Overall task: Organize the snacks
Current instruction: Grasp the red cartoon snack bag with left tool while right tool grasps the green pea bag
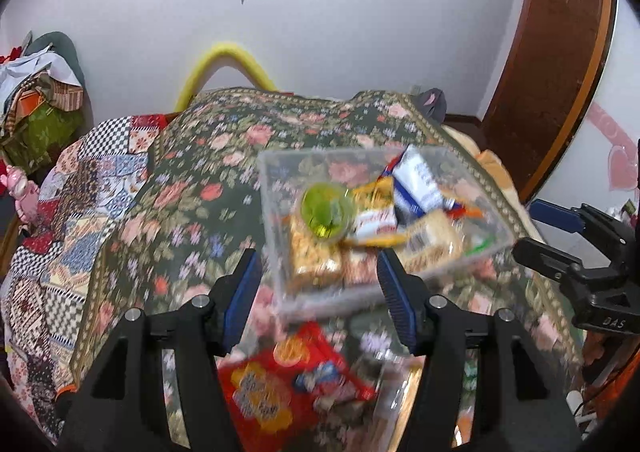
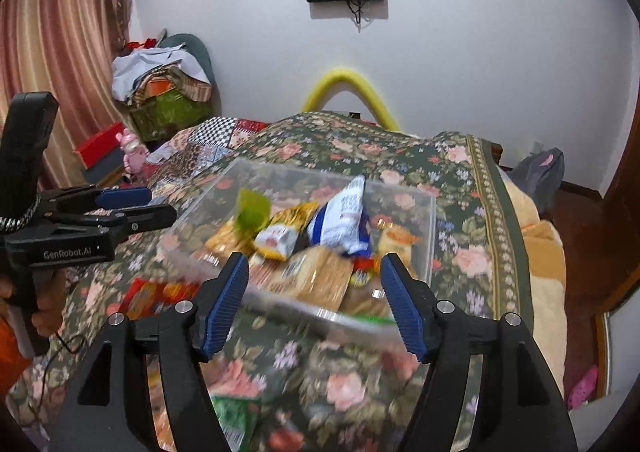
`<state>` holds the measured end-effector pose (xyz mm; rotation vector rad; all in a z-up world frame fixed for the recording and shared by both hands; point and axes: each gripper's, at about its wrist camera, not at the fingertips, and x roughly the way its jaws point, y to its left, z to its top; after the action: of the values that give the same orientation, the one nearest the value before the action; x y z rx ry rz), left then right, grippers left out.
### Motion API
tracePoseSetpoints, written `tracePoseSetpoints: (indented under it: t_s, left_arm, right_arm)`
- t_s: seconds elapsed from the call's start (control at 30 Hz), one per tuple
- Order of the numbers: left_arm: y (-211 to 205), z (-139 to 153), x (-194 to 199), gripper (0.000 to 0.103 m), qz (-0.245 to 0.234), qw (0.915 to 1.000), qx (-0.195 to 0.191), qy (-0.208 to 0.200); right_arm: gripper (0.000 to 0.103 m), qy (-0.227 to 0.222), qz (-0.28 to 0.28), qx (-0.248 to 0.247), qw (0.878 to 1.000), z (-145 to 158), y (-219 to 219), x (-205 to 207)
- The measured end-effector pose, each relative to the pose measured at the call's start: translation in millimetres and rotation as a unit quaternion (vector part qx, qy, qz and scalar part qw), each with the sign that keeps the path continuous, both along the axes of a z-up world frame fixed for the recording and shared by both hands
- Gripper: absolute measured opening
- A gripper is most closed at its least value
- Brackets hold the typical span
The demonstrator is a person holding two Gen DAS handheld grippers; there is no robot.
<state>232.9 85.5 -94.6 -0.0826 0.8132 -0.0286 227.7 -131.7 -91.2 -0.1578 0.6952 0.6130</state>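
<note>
A red packet [image 1: 292, 380] is lying nearest, below the left gripper [image 1: 316, 284]; both it and the right gripper [image 2: 314, 292] are gaping empty before the snack-filled bin [image 1: 276, 172] sitting on the floral bedspread [image 1: 192, 172].

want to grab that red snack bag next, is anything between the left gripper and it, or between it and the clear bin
Nothing visible blocks either path. The red snack bag lies bare on the floral bedspread, just below the open left gripper. The clear bin sits directly beyond it, open-topped, though already holding several snacks.
</note>
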Motion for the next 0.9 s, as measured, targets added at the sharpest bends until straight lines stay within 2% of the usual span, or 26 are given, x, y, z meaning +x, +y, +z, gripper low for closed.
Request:
tracePoseSetpoints:
  t_s: [0.2, 0.33, 0.5, 0.7, 0.77, 0.83, 0.9]
  left_arm:
    - [13.9, -26.0, -21.6, 0.06, 0.01, 0.9993, -0.001, 0.035]
    - [23.4, -50.5, -30.3, 0.06, 0.021, 0.9972, -0.018, 0.07]
    - [20.6, -75.1, -40.2, 0.063, 0.019, 0.995, -0.034, 0.092]
    - [9.9, -89.1, -41.3, 0.072, 0.007, 0.9949, -0.036, 0.094]
    - [7.8, -91.4, -38.5, 0.081, 0.006, 0.9949, -0.037, 0.094]
    - [5.4, -96.0, -33.9, 0.087, 0.004, 0.9947, -0.029, 0.098]
    - [3.0, -100.7, -30.3, 0.091, 0.011, 0.9949, -0.003, 0.1]
  right_arm:
    - [0.067, 0.036, 0.006, -0.013, 0.999, -29.9, -6.3, -20.3]
    - [0.067, 0.065, 0.009, -0.003, 0.998, -41.1, -9.3, -32.5]
    - [0.067, 0.08, 0.016, -0.006, 0.997, -51.4, -6.6, -45.3]
    - [0.067, 0.101, 0.026, -0.02, 0.994, -70.4, 0.0, -54.6]
    - [0.067, 0.097, 0.02, -0.025, 0.995, -72.7, -0.1, -55.4]
    - [0.067, 0.1, 0.015, -0.018, 0.995, -73.3, -4.5, -53.7]
    - [0.067, 0.105, 0.009, -0.015, 0.994, -73.2, -9.4, -51.1]
